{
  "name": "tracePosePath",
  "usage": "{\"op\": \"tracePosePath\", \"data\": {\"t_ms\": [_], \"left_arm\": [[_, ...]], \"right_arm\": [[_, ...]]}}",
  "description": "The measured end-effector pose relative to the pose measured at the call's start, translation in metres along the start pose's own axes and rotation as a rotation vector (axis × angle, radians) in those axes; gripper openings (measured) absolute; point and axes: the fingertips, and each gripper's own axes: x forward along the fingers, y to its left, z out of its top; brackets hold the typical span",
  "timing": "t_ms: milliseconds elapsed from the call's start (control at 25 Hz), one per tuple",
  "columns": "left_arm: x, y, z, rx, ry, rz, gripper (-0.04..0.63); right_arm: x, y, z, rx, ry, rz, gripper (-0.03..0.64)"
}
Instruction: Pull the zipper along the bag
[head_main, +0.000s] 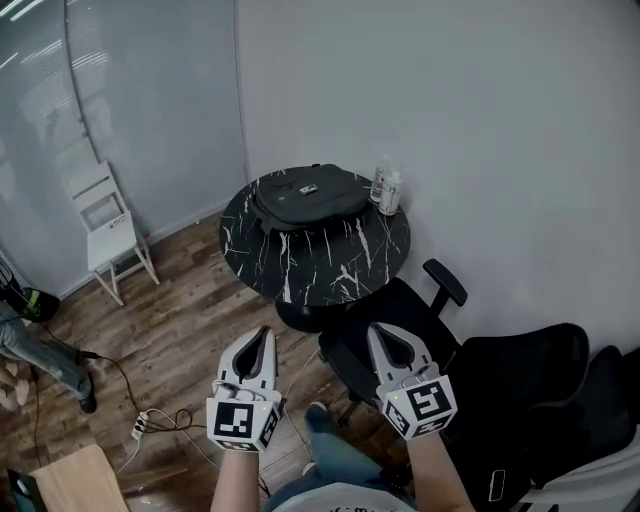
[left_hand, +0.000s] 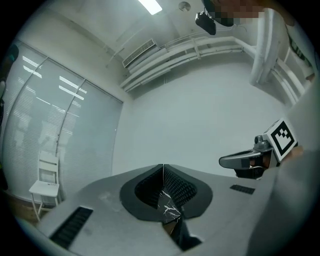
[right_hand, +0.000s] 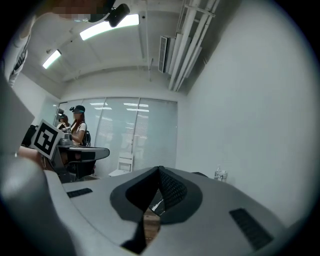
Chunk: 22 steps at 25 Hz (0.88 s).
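Note:
A dark grey bag (head_main: 303, 198) lies flat on the far half of a round black marble table (head_main: 330, 262) in the head view. Its zipper is too small to make out. My left gripper (head_main: 262, 336) and right gripper (head_main: 380, 334) hang side by side well short of the table, above the wooden floor, both pointing toward it. Each one is shut with nothing between its jaws. In the left gripper view the left gripper (left_hand: 163, 167) has its tips together, with a slice of table behind, and the right gripper (left_hand: 225, 161) shows at the right. The right gripper (right_hand: 160, 169) is likewise closed.
Two clear bottles (head_main: 385, 187) stand at the table's right rim. A black office chair (head_main: 400, 320) sits just before the table, under my right gripper. Dark chairs (head_main: 540, 400) crowd the right. A white chair (head_main: 108, 232) stands at the left, cables and a power strip (head_main: 142, 424) lie on the floor.

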Motion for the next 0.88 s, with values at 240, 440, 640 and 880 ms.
{"op": "tracePosePath", "data": {"t_ms": [240,440,640,880], "left_arm": [[0.051,0.043,-0.019,0.003,0.023,0.009,0.017],[0.121,0.076,-0.040,0.012,0.067,-0.012,0.017],[0.212,0.099,-0.057,0.006,0.106,-0.082,0.017],[0.306,0.113,-0.089,-0.043,0.183,-0.129,0.017]], "right_arm": [[0.064,-0.029,-0.011,0.003,0.012,-0.009,0.052],[0.137,-0.061,-0.027,0.027,0.038,-0.010,0.052],[0.213,-0.106,-0.040,0.045,0.080,-0.026,0.052],[0.284,-0.159,-0.059,0.065,0.138,-0.032,0.052]]}}
